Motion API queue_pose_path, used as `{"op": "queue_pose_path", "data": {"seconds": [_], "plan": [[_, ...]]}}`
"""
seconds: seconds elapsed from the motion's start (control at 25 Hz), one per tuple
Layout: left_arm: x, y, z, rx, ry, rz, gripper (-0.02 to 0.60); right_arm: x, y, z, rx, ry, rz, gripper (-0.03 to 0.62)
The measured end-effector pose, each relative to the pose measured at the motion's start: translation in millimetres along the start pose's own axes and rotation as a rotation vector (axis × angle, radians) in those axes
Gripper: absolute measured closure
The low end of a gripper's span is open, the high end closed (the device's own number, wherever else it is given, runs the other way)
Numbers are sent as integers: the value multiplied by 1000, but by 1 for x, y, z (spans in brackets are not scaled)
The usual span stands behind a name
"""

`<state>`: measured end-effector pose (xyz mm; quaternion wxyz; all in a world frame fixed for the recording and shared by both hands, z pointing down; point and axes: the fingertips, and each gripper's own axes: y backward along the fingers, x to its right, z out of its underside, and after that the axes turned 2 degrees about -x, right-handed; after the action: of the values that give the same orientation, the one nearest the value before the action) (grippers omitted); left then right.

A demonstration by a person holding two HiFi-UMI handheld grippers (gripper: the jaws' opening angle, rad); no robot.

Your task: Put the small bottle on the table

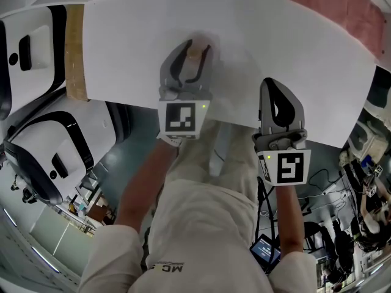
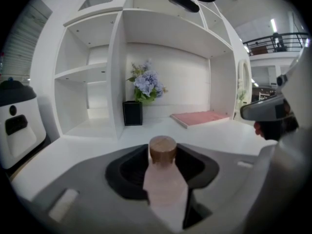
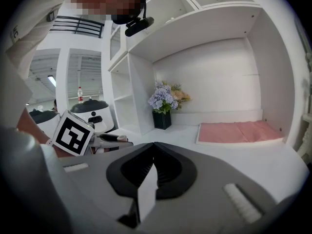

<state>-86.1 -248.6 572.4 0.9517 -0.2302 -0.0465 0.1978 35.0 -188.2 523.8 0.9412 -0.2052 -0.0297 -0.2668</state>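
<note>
The small bottle (image 2: 165,184) is pale pink with a brown cork-like cap (image 2: 162,150). It stands upright between the jaws of my left gripper (image 2: 162,162), which is shut on it. In the head view the left gripper (image 1: 194,46) reaches over the white table (image 1: 122,41), and the bottle (image 1: 197,55) shows between its jaws just above the tabletop; whether it touches the top I cannot tell. My right gripper (image 1: 273,85) hovers over the table's near edge to the right. Its jaws meet at the tip (image 3: 155,145) with nothing between them.
A pink mat (image 3: 239,130) lies at the table's far right (image 1: 342,8). A black vase of flowers (image 2: 132,112) stands against a white shelf unit (image 2: 92,72) at the back. White rounded machines (image 1: 36,47) stand left of the table, past a wooden strip (image 1: 74,50).
</note>
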Motion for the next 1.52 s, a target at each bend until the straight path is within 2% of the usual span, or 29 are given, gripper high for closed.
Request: {"op": "queue_pose_path", "data": {"seconds": [0.08,0.2,0.4,0.56,0.84,1.08,1.16,1.52], "plan": [[2,0,1,-7,-8,21,358,0,3,-2,1,3,3,599],[5,4,2,-22,-17,33,292,2,11,-6,3,11,11,599],[2,25,-16,-2,-2,29,291,4,22,-19,6,22,27,599],[7,49,-39,41,12,29,349,0,32,-30,4,28,27,599],[20,99,-76,55,7,30,469,-17,58,-56,-4,54,-6,600],[28,136,-99,47,16,20,534,-30,83,-91,33,46,-19,600],[32,149,-109,44,14,17,581,-36,93,-99,27,55,-31,600],[39,210,-163,89,52,8,581,-68,139,-155,46,121,-79,600]]}}
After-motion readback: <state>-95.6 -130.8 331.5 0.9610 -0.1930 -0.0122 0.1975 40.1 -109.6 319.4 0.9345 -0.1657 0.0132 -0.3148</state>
